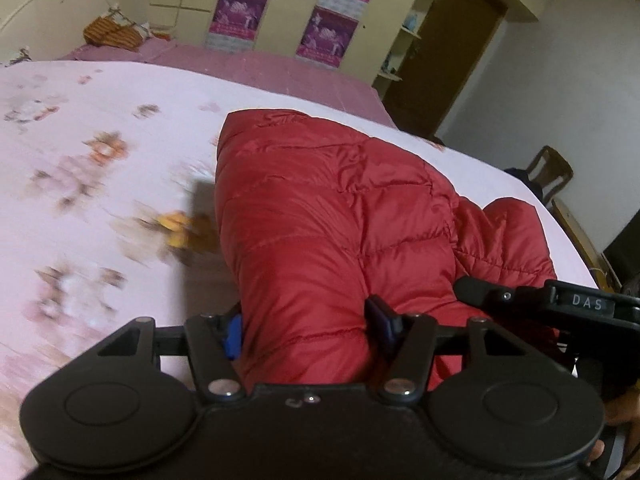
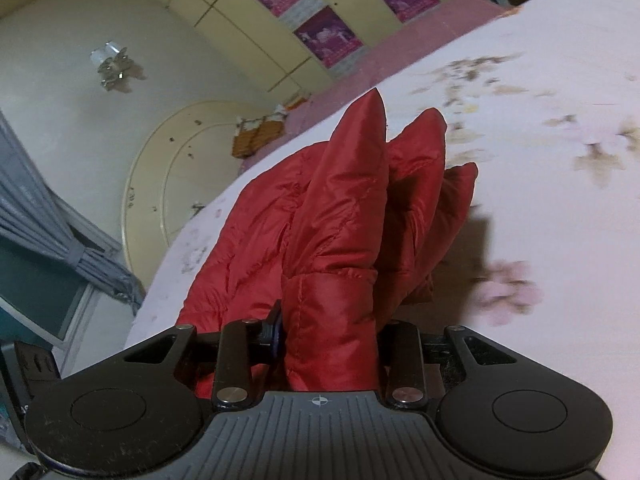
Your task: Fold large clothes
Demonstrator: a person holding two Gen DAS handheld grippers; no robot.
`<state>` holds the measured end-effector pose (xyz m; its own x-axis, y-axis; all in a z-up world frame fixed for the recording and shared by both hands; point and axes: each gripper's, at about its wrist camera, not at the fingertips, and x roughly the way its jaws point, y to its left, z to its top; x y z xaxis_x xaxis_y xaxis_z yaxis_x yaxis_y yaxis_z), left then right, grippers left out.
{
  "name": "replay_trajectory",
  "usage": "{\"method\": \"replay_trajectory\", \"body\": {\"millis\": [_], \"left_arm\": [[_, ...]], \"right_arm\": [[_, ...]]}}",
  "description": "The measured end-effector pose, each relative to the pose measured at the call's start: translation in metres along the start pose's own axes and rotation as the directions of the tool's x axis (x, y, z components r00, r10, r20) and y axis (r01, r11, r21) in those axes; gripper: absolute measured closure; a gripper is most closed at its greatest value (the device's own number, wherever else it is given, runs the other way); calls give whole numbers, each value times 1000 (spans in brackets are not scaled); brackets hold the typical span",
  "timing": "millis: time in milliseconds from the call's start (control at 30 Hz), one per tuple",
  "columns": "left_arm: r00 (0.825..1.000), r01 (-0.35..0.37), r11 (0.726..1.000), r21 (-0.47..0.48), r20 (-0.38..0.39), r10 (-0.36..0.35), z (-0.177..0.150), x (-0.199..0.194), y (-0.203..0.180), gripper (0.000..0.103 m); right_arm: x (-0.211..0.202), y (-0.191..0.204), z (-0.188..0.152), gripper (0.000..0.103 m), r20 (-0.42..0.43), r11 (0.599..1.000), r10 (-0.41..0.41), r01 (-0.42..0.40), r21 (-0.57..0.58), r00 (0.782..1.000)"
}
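A red quilted puffer jacket lies bunched on a bed with a pale pink floral sheet. My left gripper is shut on a thick fold of the jacket, blue pads pressed on both sides. The right gripper's black body shows at the right of the left wrist view. In the right wrist view my right gripper is shut on another fold of the jacket, which rises in puffy ridges over the sheet.
A darker pink cover lies at the far side of the bed. Cream wardrobes with purple posters stand behind. A cream headboard, grey curtains, a wooden chair and a brown door surround the bed.
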<state>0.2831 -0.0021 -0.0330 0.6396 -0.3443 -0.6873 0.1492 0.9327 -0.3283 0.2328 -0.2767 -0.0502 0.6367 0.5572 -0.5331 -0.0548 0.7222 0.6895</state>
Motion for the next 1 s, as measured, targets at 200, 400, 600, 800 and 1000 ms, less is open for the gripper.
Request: {"method": "replay_trajectory", "body": {"millis": [200, 400, 600, 800, 1000], "left_arm": [[1000, 22, 1000, -14, 3, -22, 23, -22, 82, 44], [999, 38, 999, -15, 2, -38, 53, -44, 172, 45], [1000, -11, 1000, -29, 27, 12, 76, -57, 241, 44], [997, -57, 997, -44, 47, 59, 90, -52, 289, 44], [996, -77, 996, -47, 44, 79, 88, -32, 325, 44]], "right_arm": [[59, 71, -18, 69, 14, 1000, -15, 15, -17, 1000], [124, 141, -35, 69, 18, 999, -37, 37, -11, 999], [201, 192, -37, 69, -7, 1000, -9, 9, -28, 1000], [268, 209, -40, 69, -45, 999, 12, -14, -45, 999], [317, 206, -42, 69, -86, 999, -6, 2, -46, 996]]}}
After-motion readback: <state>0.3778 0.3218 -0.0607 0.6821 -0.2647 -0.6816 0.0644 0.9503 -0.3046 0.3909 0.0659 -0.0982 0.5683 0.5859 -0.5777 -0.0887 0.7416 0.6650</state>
